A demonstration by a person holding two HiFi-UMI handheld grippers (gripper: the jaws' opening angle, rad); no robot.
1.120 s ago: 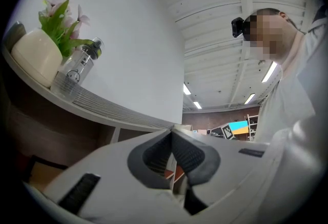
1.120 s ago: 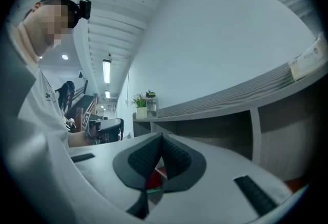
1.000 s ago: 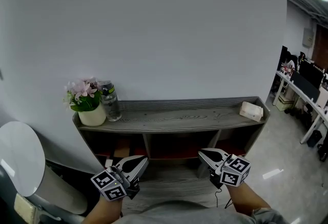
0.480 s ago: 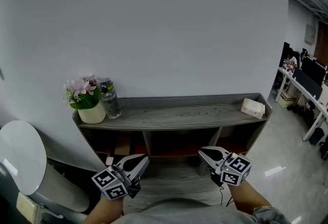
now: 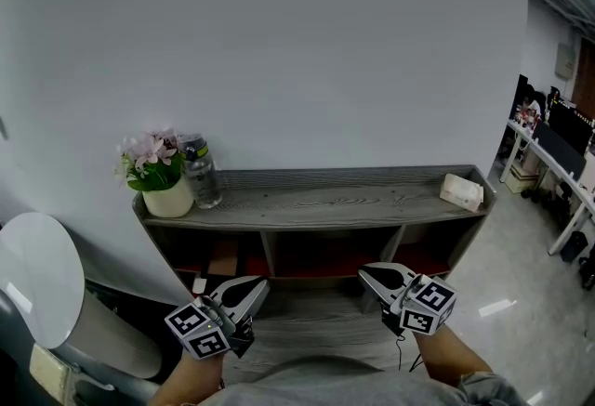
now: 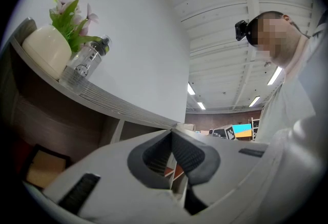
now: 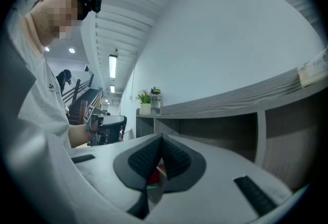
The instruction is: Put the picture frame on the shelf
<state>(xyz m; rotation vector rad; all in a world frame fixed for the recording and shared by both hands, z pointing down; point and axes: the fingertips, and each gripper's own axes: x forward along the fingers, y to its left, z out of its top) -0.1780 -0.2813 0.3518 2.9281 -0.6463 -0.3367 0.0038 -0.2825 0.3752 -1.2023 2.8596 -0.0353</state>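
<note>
Head view: we see the left gripper (image 5: pixel 260 281) and the right gripper (image 5: pixel 364 268) side by side and apart, low before the shelf (image 5: pixel 316 207).
Left jaws: together, nothing between them, as the left gripper view shows.
Right jaws: together, likewise empty, as the right gripper view shows.
Picture frame (image 6: pixel 43 166): tan, dark-edged, in the shelf's lower left compartment; plainest in the left gripper view.
Shelf top, left end: flower pot (image 5: pixel 167 198) just beside bottle (image 5: pixel 200 176).
Shelf top, right end: pale box (image 5: pixel 462 191) near the edge.
Open room: the shelf top's long middle stretch between bottle and box; the floor (image 5: pixel 316 325) before the shelf.
</note>
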